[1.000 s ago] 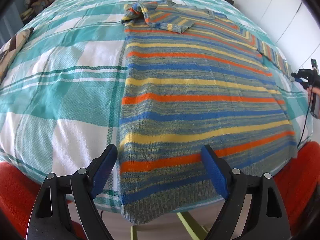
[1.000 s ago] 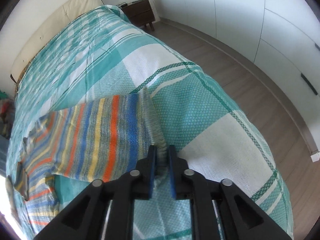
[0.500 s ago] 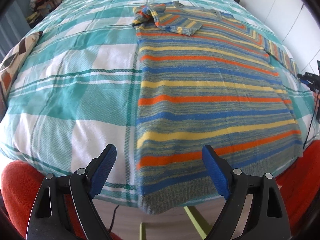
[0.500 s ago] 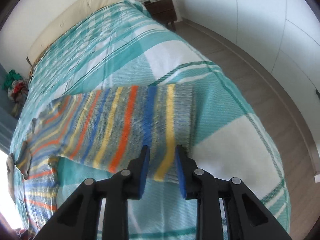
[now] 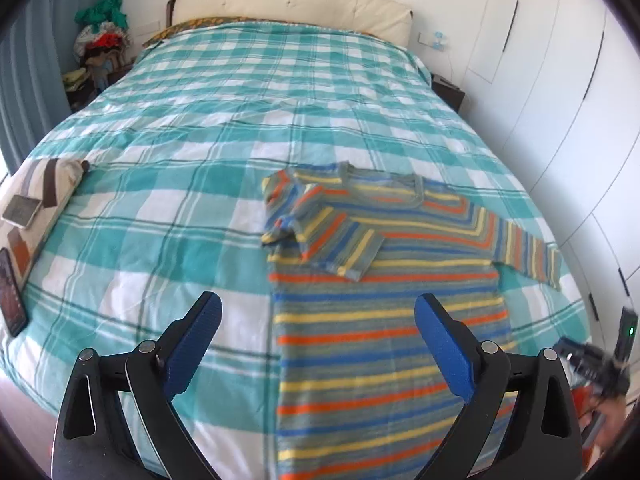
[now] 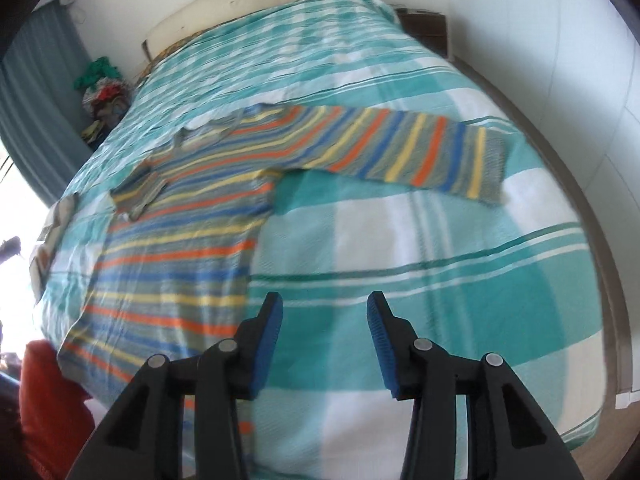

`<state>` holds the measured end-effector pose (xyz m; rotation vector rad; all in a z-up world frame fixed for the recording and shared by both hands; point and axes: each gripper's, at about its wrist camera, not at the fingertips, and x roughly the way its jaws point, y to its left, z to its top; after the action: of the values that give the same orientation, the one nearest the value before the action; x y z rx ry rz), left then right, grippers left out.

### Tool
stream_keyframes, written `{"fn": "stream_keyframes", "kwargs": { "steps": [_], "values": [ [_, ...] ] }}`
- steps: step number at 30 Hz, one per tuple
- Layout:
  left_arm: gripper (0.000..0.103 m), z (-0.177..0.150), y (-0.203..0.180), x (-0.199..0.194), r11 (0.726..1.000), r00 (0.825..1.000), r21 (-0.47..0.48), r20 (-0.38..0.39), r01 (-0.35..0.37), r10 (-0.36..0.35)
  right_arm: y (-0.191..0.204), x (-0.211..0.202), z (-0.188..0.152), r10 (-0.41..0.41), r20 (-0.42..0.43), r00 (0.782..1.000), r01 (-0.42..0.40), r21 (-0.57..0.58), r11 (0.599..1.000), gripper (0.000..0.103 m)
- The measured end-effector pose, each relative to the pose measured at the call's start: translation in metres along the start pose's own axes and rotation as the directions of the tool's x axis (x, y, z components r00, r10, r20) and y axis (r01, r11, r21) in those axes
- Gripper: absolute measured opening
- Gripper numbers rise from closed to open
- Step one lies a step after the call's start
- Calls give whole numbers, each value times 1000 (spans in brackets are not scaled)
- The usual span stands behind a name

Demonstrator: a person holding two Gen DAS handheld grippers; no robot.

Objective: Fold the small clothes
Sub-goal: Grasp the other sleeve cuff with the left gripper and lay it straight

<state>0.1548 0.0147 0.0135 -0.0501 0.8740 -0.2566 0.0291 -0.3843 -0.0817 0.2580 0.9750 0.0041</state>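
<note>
While both hand-held grippers [image 5: 318, 344] [image 6: 325, 334] open empty, only left view shows phone [image 5: 10, 294].

No readable text, label, brand, number or sign is found in either view. The dark phone-like slab [image 5: 10, 292] at the bed's left edge is too blurred for anything on its face to be made out.

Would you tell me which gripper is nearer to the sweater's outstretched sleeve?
Right. The right gripper, jaws opening and empty, hovers over the bedspread below the outstretched sleeve; the left gripper hangs over the sweater's opposite edge.
</note>
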Motion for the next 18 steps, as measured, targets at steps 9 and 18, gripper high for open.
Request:
{"fn": "stream_keyframes", "kwargs": {
  "steps": [9,18],
  "values": [
    [97,28,-56,140,957,996,291,-83,3,22,63,43,-46,-17,-103,995,6,-115,993,44],
    [86,11,-37,234,911,966,411,-244,28,80,58,60,-53,-63,-137,989,50,-97,994,49]
  ]
}}
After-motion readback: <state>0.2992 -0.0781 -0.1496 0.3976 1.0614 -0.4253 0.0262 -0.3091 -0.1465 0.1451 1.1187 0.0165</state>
